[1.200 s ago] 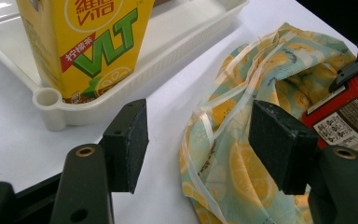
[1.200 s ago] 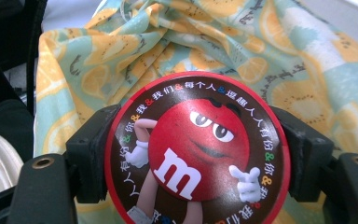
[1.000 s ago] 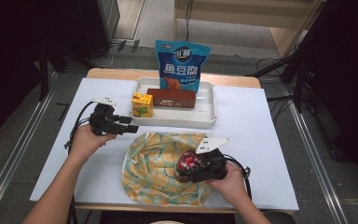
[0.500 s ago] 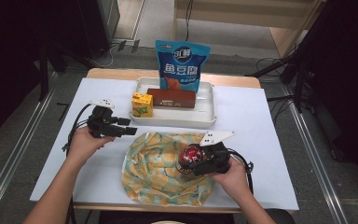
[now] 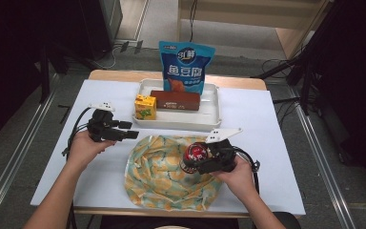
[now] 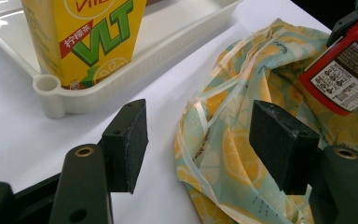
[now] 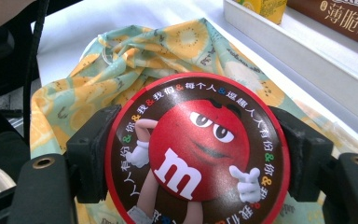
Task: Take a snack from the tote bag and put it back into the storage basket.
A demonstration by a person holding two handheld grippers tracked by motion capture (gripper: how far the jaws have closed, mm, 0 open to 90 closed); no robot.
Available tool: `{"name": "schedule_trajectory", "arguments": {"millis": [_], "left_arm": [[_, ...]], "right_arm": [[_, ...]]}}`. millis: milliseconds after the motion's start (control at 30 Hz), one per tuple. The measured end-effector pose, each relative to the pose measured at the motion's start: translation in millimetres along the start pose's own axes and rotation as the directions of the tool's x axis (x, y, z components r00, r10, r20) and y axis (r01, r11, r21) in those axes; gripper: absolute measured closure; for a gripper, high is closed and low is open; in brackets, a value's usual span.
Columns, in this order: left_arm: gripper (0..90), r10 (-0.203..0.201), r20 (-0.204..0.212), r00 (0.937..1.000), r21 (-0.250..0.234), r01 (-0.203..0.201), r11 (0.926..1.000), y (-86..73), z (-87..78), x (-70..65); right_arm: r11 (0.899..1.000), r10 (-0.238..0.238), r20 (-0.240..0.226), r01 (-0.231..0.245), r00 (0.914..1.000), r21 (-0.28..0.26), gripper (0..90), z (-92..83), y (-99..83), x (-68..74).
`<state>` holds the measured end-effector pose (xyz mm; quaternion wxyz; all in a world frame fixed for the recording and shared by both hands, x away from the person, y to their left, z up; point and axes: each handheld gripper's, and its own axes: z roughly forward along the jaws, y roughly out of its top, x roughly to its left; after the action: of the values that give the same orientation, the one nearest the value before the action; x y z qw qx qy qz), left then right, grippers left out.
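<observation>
- The right gripper (image 5: 201, 160) is clamped on a red M&M's tub (image 5: 194, 156); in the right gripper view its two pads press the tub's round lid (image 7: 196, 151) from 9 and 3 o'clock.
- In the high view, the tub is held over the yellow lemon-print cloth bag (image 5: 164, 174), at about 2 o'clock on the cloth, with the person's right hand (image 5: 238, 172) behind the gripper.
- The bag lies crumpled on the white surface (image 5: 276, 129), near the front edge, just in front of the white tray (image 5: 212, 117).
- The left gripper (image 5: 129, 135) has its jaws spread apart with nothing between them; it is held at 9 o'clock of the bag, pointing toward 3 o'clock.
- In the left gripper view the bag's rim (image 6: 200, 121) sits between the two black pads, with bare surface under the left pad; the red tub (image 6: 345, 70) shows at 2 o'clock.
- The tray holds a yellow drink carton (image 5: 145, 107) at its 9 o'clock end and a brown box (image 5: 175, 100) lying just beside it.
- A blue snack pouch (image 5: 186, 64) stands upright at the tray's 12 o'clock side, behind the brown box.
- The left hand (image 5: 83, 148) grips the left gripper's handle, and a black cable (image 5: 76, 129) trails from it toward 9 o'clock.
</observation>
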<state>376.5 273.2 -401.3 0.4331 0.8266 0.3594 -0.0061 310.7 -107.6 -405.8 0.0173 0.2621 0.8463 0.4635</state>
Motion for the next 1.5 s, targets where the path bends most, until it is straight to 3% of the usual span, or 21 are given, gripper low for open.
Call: {"name": "schedule_trajectory", "arguments": {"millis": [900,1300,1500], "left_arm": [[37.5,0.001,0.005,1.0,-0.001,-0.001,1.0,0.4,1.2,1.1],[37.4,0.002,0.008,1.0,-0.007,-0.002,1.0,1.2,0.6,1.5],[37.4,-0.001,0.007,1.0,-0.005,0.001,1.0,1.5,1.0,1.8]], "right_arm": [[1.0,0.012,0.016,-0.012,0.9998,0.019,25.9,-5.4,23.5,-7.5],[0.999,0.033,0.03,-0.033,0.999,-0.002,25.9,-13.7,35.5,-17.7],[0.999,0.021,0.026,-0.02,0.9994,-0.025,25.9,-21.6,45.6,-17.3]]}}
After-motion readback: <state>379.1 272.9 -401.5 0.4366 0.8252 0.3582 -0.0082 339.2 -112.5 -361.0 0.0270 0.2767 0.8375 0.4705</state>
